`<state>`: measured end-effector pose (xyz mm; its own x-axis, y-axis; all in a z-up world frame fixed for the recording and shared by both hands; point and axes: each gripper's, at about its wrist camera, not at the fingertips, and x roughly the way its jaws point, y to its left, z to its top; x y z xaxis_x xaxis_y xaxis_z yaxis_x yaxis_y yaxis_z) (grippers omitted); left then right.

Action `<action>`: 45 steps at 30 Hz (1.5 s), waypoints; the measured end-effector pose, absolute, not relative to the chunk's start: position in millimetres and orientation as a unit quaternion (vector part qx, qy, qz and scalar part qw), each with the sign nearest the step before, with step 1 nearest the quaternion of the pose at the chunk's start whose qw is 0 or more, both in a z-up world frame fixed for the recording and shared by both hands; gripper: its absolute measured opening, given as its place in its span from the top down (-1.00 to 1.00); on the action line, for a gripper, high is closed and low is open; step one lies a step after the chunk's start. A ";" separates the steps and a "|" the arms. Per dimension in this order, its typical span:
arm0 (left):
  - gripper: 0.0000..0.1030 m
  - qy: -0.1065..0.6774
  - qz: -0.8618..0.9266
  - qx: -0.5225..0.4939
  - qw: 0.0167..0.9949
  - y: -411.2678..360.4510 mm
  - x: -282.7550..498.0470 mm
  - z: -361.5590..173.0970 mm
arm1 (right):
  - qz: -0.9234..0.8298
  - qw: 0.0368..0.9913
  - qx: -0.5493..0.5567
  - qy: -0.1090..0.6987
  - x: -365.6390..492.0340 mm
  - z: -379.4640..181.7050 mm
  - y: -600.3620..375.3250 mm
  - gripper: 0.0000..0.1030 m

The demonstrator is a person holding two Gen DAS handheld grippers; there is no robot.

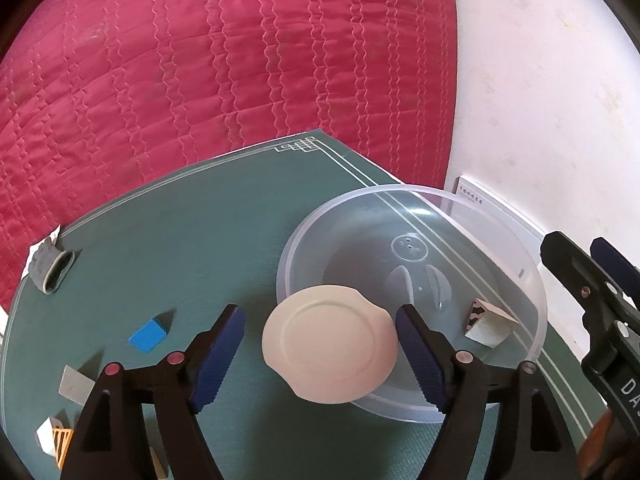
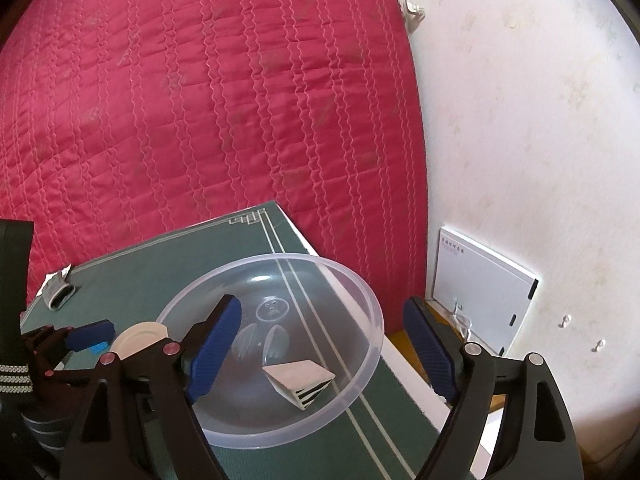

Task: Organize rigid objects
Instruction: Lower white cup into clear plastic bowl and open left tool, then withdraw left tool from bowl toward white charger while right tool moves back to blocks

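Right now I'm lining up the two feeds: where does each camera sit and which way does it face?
Left wrist: behind the left tongs, looking down at the cream round lid over the clear plastic bowl; right tongs at the edge.
Right wrist: behind the right tongs, over the bowl; left tongs at left.
Shared: bowl, lid, green mat.
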<state>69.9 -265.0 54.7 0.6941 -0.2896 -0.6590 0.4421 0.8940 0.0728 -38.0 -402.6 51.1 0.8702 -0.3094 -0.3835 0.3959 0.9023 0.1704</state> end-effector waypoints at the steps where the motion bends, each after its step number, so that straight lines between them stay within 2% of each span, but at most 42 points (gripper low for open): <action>1: -0.62 0.335 -0.201 0.113 0.913 -264.1 69.3 55.0 | -0.184 0.959 0.123 0.175 -38.4 51.2 -402.6 -0.67; 9: -0.72 0.333 -0.208 0.112 0.913 -261.6 65.8 56.7 | -0.184 0.960 0.123 0.174 -40.3 51.8 -402.1 -0.69; 12: -0.75 0.330 -0.211 0.114 0.913 -261.3 63.1 57.9 | -0.185 0.959 0.124 0.173 -40.1 52.0 -401.8 -0.81; 22: -0.84 0.308 -0.179 0.127 0.926 -251.0 51.7 62.0 | -0.184 0.956 0.137 0.180 -38.9 48.2 -403.3 -0.96; 45: -0.88 0.250 -0.072 0.157 0.953 -199.7 18.4 67.5 | -0.108 0.968 0.106 0.199 -30.9 34.9 -377.9 -1.00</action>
<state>18.4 -199.7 67.5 0.8643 -0.0592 -0.4994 0.2160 0.9405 0.2624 -30.9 -377.9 34.9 0.8974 -0.1674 -0.4083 0.2520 0.9539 0.1630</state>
